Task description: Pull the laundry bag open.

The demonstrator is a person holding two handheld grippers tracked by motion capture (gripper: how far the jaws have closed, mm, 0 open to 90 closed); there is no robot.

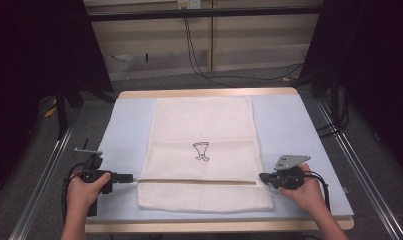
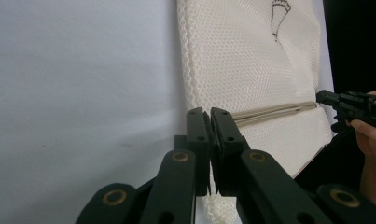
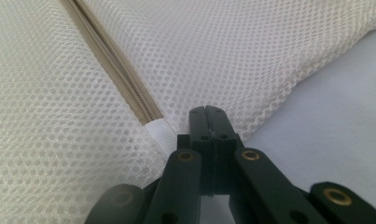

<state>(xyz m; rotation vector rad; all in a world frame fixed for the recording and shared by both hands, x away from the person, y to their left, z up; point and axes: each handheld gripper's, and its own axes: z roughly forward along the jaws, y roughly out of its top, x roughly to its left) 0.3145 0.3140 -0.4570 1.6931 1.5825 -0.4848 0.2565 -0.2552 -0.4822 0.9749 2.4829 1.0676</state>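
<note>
Pinching the white mesh laundry bag [image 1: 203, 145] at both zipper [image 1: 199, 181] ends, left claw [image 2: 209, 114] and right claw [image 3: 207, 112] stand clamped shut (seemingly on fabric); zipper apparently closed, unzipping or folding ahead.

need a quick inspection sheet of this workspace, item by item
surface: pale blue mat on a wooden table, flat and clean
job's things: white mesh laundry bag lying flat in the middle, its zipper running across near the person's end, a small dark drawing at the centre
clutter: nothing seen
grippers: left hand-held gripper at the bag's left edge by the zipper end, jaws together; right hand-held gripper at the bag's right edge by the other zipper end, jaws together; whether either pinches mesh cannot be told
cables: black cables hang down the back wall and trail on the floor
surroundings: grey floor, dark curtains on both sides
</note>
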